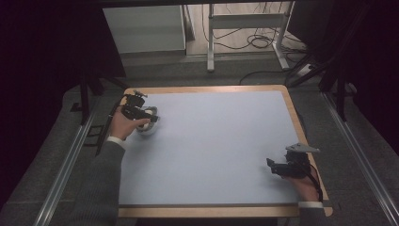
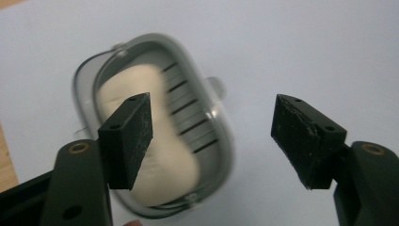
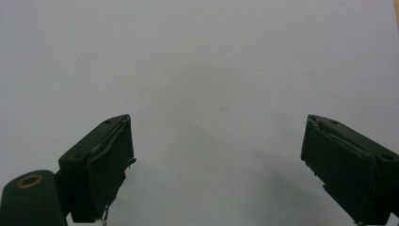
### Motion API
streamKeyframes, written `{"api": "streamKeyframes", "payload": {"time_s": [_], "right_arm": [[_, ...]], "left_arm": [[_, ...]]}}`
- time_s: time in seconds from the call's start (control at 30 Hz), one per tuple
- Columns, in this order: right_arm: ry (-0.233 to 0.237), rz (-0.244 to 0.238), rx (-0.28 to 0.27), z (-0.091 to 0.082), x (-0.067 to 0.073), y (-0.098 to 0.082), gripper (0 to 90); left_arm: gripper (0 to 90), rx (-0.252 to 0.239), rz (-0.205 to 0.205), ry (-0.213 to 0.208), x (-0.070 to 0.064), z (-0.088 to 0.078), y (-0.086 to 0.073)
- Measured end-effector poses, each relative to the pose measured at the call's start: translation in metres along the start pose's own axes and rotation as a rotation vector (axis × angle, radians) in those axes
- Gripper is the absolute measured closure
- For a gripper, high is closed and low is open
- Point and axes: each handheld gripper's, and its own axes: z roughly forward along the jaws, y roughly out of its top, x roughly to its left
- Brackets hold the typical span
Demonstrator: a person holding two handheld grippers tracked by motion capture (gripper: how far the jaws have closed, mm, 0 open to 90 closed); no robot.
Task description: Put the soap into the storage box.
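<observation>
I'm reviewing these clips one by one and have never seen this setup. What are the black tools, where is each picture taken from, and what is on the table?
A person holds a black two-jaw gripper in each hand. The high view looks down on a wood-edged table with a pale blue top. The other two pictures come from cameras riding on each gripper.

The left gripper, jaws open, hovers over a grey oval plastic soap dish with a slotted floor, holding a cream-coloured bar of soap. It grips nothing.

The right gripper, also open and empty, is over bare tabletop near the table's right edge.

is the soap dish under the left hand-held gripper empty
No. In the left gripper view, the grey soap dish holds a cream bar of soap on its slotted insert.
</observation>
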Motion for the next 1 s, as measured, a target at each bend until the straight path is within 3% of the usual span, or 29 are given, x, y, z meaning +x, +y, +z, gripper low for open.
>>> {"api": "streamKeyframes", "payload": {"time_s": [0.1,0.43,0.73,0.83,1.0], "right_arm": [[0.001,-0.003,-0.001,0.000,0.000,0.000,9.6],[0.000,-0.002,-0.004,-0.001,0.000,0.000,9.6],[-0.001,-0.004,-0.002,-0.001,0.001,0.001,9.6],[0.000,-0.005,-0.003,-0.001,0.001,0.001,9.6],[0.001,-0.005,-0.009,-0.003,0.001,0.001,9.6]], "left_arm": [[27.9,-0.005,0.021,-0.012,-0.004,-0.003,-0.003],[24.1,-0.057,0.107,-0.040,-0.028,-0.008,-0.044],[23.9,-0.093,0.138,-0.103,-0.053,0.001,-0.076],[23.1,-0.077,0.156,-0.118,-0.064,0.007,-0.086],[23.0,-0.100,0.132,-0.140,-0.075,0.011,-0.099]]}}
